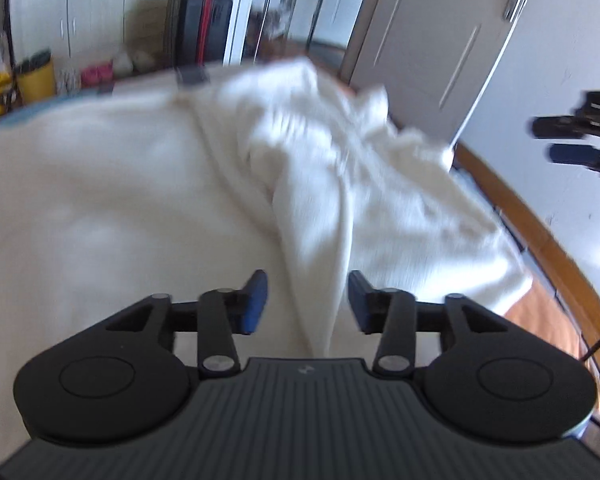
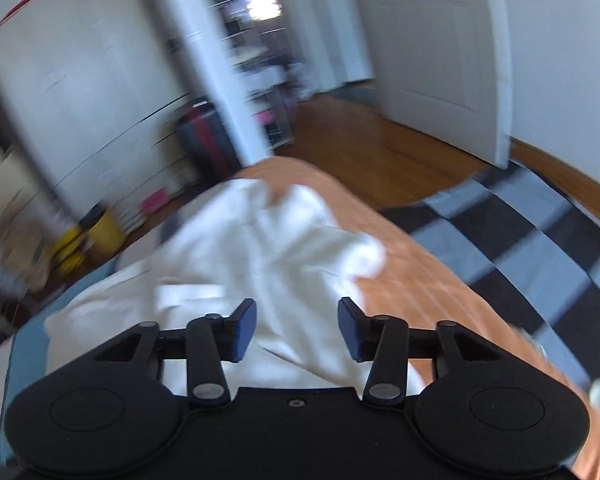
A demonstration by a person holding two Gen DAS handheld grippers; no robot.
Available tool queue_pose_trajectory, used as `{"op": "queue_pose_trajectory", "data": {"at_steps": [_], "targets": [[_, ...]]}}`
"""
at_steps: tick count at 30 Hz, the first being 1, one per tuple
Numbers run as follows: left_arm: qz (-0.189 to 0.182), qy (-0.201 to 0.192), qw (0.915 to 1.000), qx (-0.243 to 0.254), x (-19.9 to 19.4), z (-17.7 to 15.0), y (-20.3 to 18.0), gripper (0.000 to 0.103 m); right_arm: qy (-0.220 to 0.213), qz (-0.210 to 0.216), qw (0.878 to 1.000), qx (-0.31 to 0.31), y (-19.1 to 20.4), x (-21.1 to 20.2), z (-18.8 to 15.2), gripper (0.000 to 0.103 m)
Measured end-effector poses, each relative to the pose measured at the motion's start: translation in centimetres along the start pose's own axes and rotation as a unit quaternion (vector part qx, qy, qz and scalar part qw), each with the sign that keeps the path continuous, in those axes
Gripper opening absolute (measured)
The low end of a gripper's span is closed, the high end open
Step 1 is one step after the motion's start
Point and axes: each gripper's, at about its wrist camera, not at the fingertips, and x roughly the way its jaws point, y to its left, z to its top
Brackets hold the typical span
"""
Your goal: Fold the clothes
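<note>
Left gripper [image 1: 307, 300]: the jaws stand apart with nothing pressed between the blue pads. A raised fold of the white garment [image 1: 320, 184] passes through the gap in the lower centre of the left wrist view, but neither pad bears on it.

Right gripper [image 2: 297, 328]: the jaws are likewise apart and hold nothing. White cloth lies beneath and beyond the gap in the lower centre of the right wrist view.

Position of the garment: it lies on the bed [image 2: 416, 264], whose orange cover shows bare to the right. From both sets of jaws the cloth lies ahead and below. Its raised ridge runs from the left jaws toward the upper centre of the frame, so the long axis lies roughly along the pointing line of that gripper. A bunched end sits at upper centre in both views.

Judgement: the left gripper is the nearer to the ridge; the right gripper, seen at the right edge of the left wrist view, stands well apart from the cloth. Both frames are motion-blurred, so hems and corners cannot be told.
</note>
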Motion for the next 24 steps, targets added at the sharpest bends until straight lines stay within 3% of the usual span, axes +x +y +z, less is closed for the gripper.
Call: {"op": "queue_pose_trajectory", "data": {"at_steps": [2,4,5,7,8,9,10,12,14,15,18,22,24], "targets": [[0.024,0.004,0.9992,0.033,1.6,1.6,-1.6,0.048,-0.031,0.039,0.999,0.0,1.2,2.4,1.0,0.056],[0.053,0.031,0.9947,0.082,3.5,2.1,-3.9,0.049,-0.07,0.082,0.993,0.057,0.8,4.5,0.2,0.057],[0.059,0.032,0.9925,0.102,4.4,2.1,-4.7,0.051,-0.074,0.13,0.983,0.103,0.0,5.4,-0.6,0.057],[0.067,0.024,0.9882,0.136,6.3,1.9,-5.9,0.065,-0.05,0.226,0.953,0.194,-2.1,7.2,-2.0,0.057],[0.08,0.025,0.9856,0.147,7.5,1.9,-6.2,0.066,-0.037,0.255,0.94,0.224,-2.9,7.9,-2.4,0.057],[0.104,0.033,0.9825,0.151,8.9,1.9,-6.2,0.066,-0.026,0.259,0.937,0.232,-3.3,8.3,-2.5,0.057],[0.12,0.042,0.9808,0.148,10.3,2.1,-6.0,0.066,-0.025,0.244,0.943,0.224,-3.5,8.4,-2.4,0.057],[0.12,0.057,0.9825,0.131,12.4,2.6,-5.1,0.066,-0.029,0.224,0.954,0.198,-3.7,8.6,-2.4,0.057],[0.089,0.06,0.9877,0.114,13.7,2.9,-4.2,0.047,-0.025,0.223,0.958,0.18,-4.2,9.3,-2.5,0.057],[0.075,0.061,0.9899,0.104,14.0,3.0,-3.7,0.024,-0.01,0.236,0.954,0.184,-4.6,10.1,-2.6,0.057],[0.049,0.046,0.9965,0.05,12.9,3.3,-1.8,0.013,0.043,0.235,0.957,0.166,-5.0,12.4,-2.5,0.057],[0.002,0.006,0.9985,-0.055,9.5,2.2,1.8,0.013,0.1,0.18,0.976,0.068,-2.9,14.8,-2.6,0.057],[-0.005,-0.006,0.9963,-0.086,8.4,1.3,2.9,0.013,0.116,0.182,0.976,0.038,-2.1,15.5,-3.0,0.057]]}}
